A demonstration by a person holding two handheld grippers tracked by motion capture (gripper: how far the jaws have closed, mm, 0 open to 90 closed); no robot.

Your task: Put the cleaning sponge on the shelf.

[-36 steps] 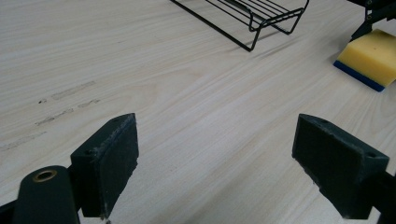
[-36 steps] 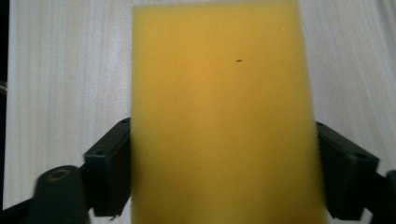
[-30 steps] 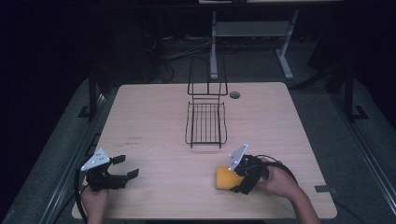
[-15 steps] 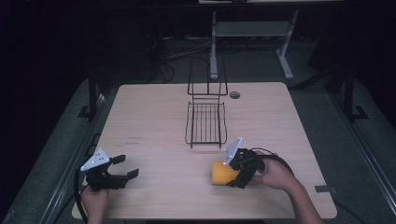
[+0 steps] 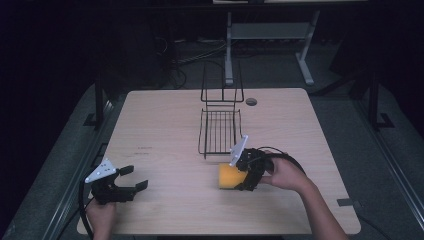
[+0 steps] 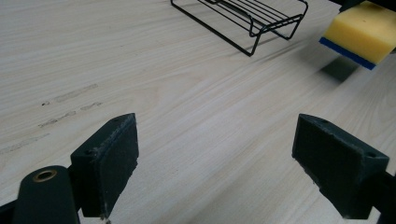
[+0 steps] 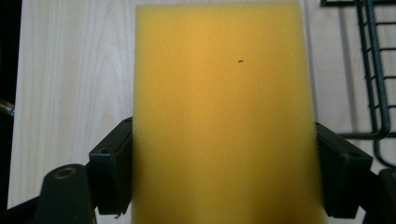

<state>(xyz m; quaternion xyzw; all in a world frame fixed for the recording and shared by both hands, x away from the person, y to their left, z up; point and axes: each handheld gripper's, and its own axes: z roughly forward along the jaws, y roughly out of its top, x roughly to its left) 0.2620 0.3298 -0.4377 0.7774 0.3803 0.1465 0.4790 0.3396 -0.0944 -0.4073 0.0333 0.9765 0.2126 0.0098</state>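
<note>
1. Right tool [image 5: 235, 176] — its jaws are clamped on the two long sides of a yellow sponge [image 5: 229, 176], which is carried clear of the worktop [image 5: 165, 125], just in front of the near end of the black wire rack [image 5: 219, 131]. Judgement: the side grip leaves the broad face free, suited to laying the sponge flat in the rack's tray.

2. Left tool [image 5: 134, 181] — jaws spread wide and holding nothing, resting near the front left corner of the worktop, well apart from sponge and rack. Judgement: it is parked out of the working path.

3. Rack — low tray towards the person, tall upright frame at the far end; the open near end faces the sponge.

4. The left gripper view shows the sponge [image 6: 360, 31] from the side: a blue scouring layer on its underside and a shadow on the wood beneath — it is airborne.

5. The right gripper view shows the sponge [image 7: 223, 112] face-on, with both pads [image 7: 113, 171] pressed to its edges and the rack's corner [image 7: 376, 70] to one side.
</note>
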